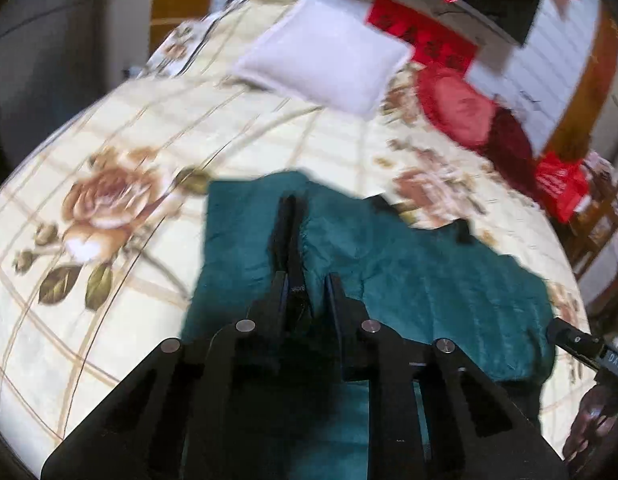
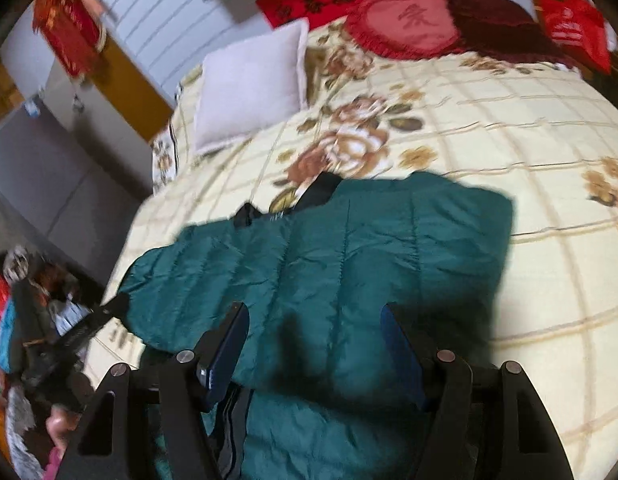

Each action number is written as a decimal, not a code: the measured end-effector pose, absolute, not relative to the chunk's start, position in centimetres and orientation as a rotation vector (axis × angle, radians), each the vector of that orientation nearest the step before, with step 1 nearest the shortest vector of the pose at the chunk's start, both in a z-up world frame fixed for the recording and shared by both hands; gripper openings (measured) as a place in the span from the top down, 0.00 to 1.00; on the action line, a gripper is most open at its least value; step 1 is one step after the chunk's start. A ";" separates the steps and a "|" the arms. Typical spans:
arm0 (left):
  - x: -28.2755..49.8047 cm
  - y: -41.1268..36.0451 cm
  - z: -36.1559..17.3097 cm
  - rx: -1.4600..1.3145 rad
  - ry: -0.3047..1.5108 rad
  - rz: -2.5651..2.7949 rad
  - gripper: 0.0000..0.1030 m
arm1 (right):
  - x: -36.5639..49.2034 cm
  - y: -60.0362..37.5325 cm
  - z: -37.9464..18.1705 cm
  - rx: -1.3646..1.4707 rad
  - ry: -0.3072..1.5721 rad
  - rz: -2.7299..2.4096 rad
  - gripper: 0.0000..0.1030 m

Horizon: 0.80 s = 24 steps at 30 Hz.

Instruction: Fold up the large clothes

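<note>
- The teal quilted jacket lies spread on the floral bedspread, near the edge of the bed where the person stands. Its long axis runs across both views, from one gripper toward the other.
- The left gripper points down onto one end of the jacket. Its jaws are pressed together, and a dark strip of the garment, probably a trim or zipper edge, seems to be pinched between them; blur makes this not fully sure.
- The right gripper has its jaws spread wide, one on each side of the near edge of the jacket. The pads do not press the cloth.
- In my judgement, the next move depends on the right gripper closing on this near edge, because the left end is already held.
- A white pillow and a red cushion lie well apart, at the far side of the bed.
</note>
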State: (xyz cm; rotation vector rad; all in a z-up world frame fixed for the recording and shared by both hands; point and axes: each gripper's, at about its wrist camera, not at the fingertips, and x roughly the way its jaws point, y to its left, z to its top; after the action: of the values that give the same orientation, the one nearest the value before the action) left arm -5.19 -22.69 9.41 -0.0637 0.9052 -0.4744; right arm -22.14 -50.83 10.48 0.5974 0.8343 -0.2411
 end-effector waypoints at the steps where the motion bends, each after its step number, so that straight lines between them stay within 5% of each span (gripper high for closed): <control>1: -4.8 -22.4 8.6 -0.069 0.926 -0.466 0.83 | -21.3 -50.5 9.5 0.592 0.852 -0.246 0.36; 11: -4.9 -20.2 9.3 -0.142 0.978 -0.525 0.83 | -20.2 -49.3 9.6 0.419 0.875 -0.328 0.34; 14: -5.5 -20.2 11.0 -0.133 0.908 -0.504 0.78 | -21.5 -50.7 12.0 0.416 0.807 -0.376 0.34; 17: -5.2 -21.3 11.2 -0.108 0.889 -0.504 0.61 | -21.2 -51.5 12.6 0.390 0.824 -0.406 0.34; 24: -3.3 -25.6 6.7 -0.006 0.996 -0.467 0.60 | -19.4 -52.2 7.9 0.274 0.980 -0.472 0.34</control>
State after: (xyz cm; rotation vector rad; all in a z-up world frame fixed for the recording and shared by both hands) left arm -3.32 -25.62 6.73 -0.0063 0.9965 -0.4666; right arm -19.42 -52.15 7.93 0.2735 0.9803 -0.4722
